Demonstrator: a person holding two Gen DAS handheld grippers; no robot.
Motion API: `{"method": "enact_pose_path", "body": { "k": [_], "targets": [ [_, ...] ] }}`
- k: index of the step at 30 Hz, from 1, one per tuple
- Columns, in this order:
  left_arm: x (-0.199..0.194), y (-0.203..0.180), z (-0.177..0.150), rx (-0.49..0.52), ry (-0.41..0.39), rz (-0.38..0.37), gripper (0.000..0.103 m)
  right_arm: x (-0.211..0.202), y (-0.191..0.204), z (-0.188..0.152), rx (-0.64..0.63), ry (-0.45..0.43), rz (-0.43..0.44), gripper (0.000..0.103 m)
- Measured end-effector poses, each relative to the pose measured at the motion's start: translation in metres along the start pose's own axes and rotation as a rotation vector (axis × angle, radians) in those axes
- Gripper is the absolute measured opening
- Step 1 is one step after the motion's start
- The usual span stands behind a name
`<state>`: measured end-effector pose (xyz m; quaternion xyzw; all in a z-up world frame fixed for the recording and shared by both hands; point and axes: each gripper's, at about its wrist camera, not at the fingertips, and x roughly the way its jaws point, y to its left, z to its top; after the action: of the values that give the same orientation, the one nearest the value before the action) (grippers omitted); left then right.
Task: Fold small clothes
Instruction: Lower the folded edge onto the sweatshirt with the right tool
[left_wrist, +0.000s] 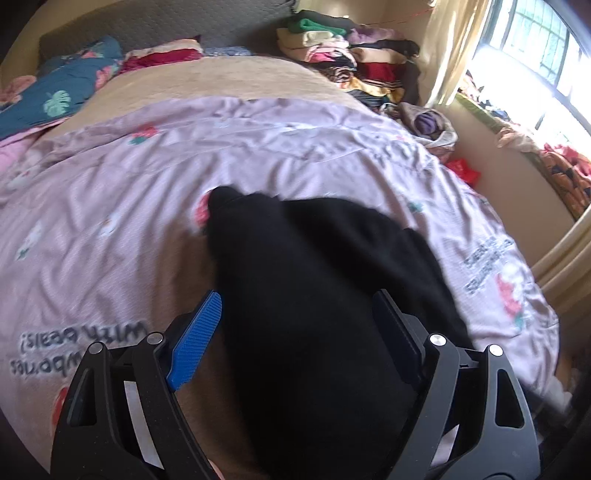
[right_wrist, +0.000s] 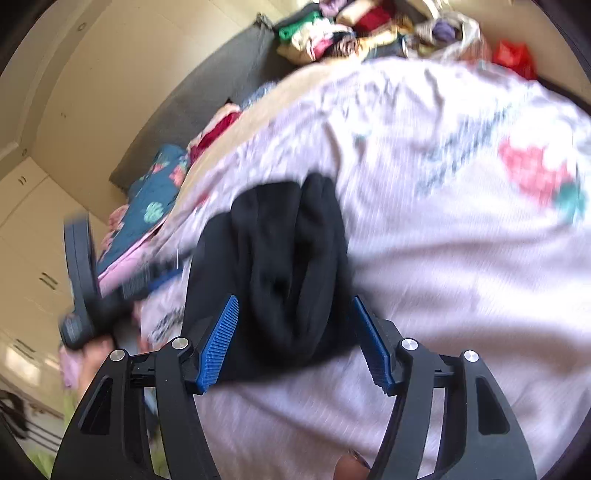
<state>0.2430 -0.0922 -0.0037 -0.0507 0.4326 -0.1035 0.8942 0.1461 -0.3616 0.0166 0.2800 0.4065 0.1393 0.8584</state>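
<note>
Clothes pile (left_wrist: 351, 55) beyond pink bedspread (left_wrist: 147, 221); both grippers' fingers (right_wrist: 218, 343) spread, straddling black garment (right_wrist: 291, 266).

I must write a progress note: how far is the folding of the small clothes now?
Done: stacked clothes lie at the far end of the bed, though who folded them is unclear. In hand: the black garment lies bunched on the pink sheet, between the open fingers of the left gripper and the right gripper; neither grips it. Left: flattening and folding it.

Both wrist views close above bed (left_wrist: 110, 229), sharing black garment (left_wrist: 314, 295).
</note>
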Motion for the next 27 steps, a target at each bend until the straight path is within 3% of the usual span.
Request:
{"method": "enact_pose_path", "body": {
  "k": [2, 7, 13, 14, 15, 16, 19, 23, 27],
  "targets": [
    [0.001, 0.006, -0.011, 0.004, 0.009, 0.014, 0.076, 0.003, 0.000, 0.018, -0.021, -0.007, -0.022, 0.063],
    [0.001, 0.008, -0.027, 0.012, 0.005, 0.015, 0.076, 0.056, 0.010, 0.060, -0.097, 0.103, -0.088, 0.063],
    [-0.002, 0.007, -0.032, 0.015, 0.002, -0.008, 0.076, 0.115, 0.014, 0.068, -0.157, 0.216, -0.169, 0.062],
    [-0.003, 0.007, -0.033, 0.014, 0.001, -0.012, 0.076, 0.120, 0.017, 0.067, -0.175, 0.220, -0.173, 0.057],
    [-0.003, 0.007, -0.033, 0.014, 0.001, -0.014, 0.076, 0.122, 0.019, 0.066, -0.188, 0.216, -0.176, 0.034],
    [-0.003, 0.008, -0.033, 0.012, 0.002, -0.017, 0.076, 0.123, 0.025, 0.064, -0.221, 0.204, -0.186, 0.021],
    [-0.006, 0.010, -0.032, 0.004, 0.001, -0.026, 0.076, 0.114, 0.044, 0.062, -0.343, 0.154, -0.216, 0.013],
    [-0.007, 0.005, -0.033, 0.001, 0.011, -0.049, 0.076, 0.093, 0.057, 0.076, -0.398, 0.075, -0.177, 0.010],
    [0.000, -0.001, -0.038, 0.014, 0.027, -0.041, 0.076, 0.110, 0.044, 0.078, -0.425, 0.111, -0.242, 0.008]
  ]
}}
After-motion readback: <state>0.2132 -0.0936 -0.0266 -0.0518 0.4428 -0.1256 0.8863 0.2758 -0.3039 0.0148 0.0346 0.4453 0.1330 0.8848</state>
